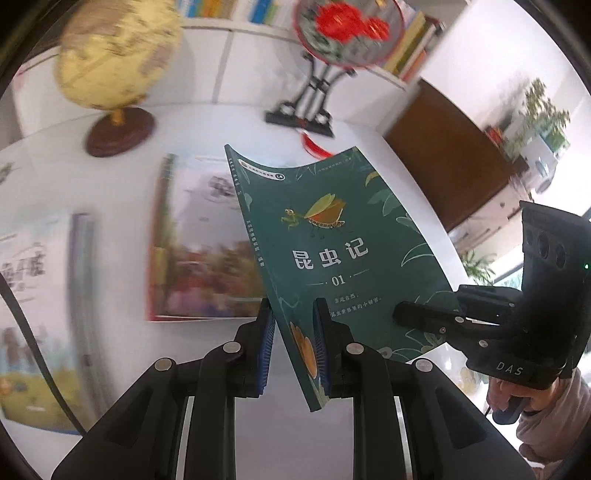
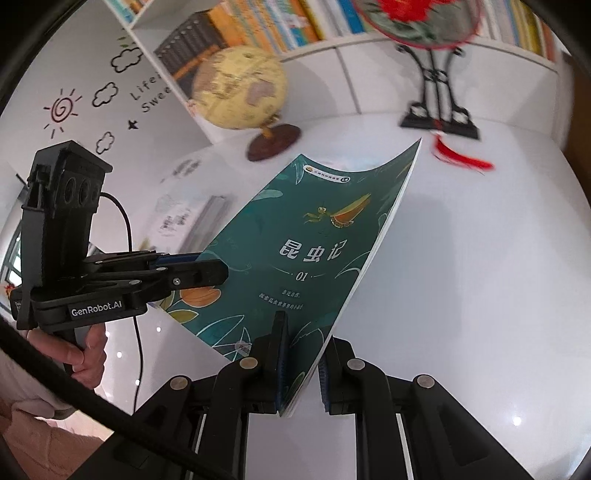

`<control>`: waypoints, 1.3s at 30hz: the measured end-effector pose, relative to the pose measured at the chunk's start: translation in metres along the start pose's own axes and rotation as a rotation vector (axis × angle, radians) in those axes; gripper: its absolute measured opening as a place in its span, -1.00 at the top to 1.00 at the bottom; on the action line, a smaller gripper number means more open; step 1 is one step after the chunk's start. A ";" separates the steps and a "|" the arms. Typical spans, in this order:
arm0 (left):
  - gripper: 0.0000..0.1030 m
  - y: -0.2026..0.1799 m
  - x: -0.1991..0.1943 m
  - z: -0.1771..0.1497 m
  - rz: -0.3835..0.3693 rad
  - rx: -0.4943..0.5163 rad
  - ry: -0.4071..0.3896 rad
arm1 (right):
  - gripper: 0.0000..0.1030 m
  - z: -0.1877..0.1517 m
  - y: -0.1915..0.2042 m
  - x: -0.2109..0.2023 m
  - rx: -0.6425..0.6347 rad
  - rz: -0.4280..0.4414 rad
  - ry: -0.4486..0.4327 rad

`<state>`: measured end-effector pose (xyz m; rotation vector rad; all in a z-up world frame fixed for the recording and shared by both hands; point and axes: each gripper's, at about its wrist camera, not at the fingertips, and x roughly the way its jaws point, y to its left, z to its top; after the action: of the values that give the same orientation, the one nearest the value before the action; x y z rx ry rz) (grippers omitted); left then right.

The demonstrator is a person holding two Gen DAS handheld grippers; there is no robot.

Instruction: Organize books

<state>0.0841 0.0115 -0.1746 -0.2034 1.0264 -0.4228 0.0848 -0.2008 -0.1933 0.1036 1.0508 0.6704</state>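
Observation:
A green paperback book (image 1: 332,240) (image 2: 314,240) with an insect on its cover hangs tilted and bowed above the white table (image 2: 480,277). My left gripper (image 1: 291,314) is shut on its lower spine edge; in the right wrist view the left gripper (image 2: 218,275) comes in from the left. My right gripper (image 2: 304,332) is shut on the lower corner at the page edge, and in the left wrist view the right gripper (image 1: 402,314) reaches onto the cover from the right. A hand (image 2: 88,354) holds the left gripper's handle.
Two more books (image 1: 199,240) (image 1: 37,314) lie flat on the table to the left. A globe (image 1: 114,55) (image 2: 240,88) and a round fan on a black stand (image 1: 347,33) (image 2: 436,85) stand at the back. A bookshelf (image 2: 277,22) lines the wall.

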 end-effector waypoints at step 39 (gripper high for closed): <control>0.67 0.251 -0.121 -0.070 0.169 -0.286 -0.120 | 0.72 0.048 0.243 0.177 -0.147 0.151 0.119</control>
<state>0.0316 0.2922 -0.2056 -0.3903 0.9743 -0.1068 0.0686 0.1031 -0.2106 0.0154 1.1116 0.8970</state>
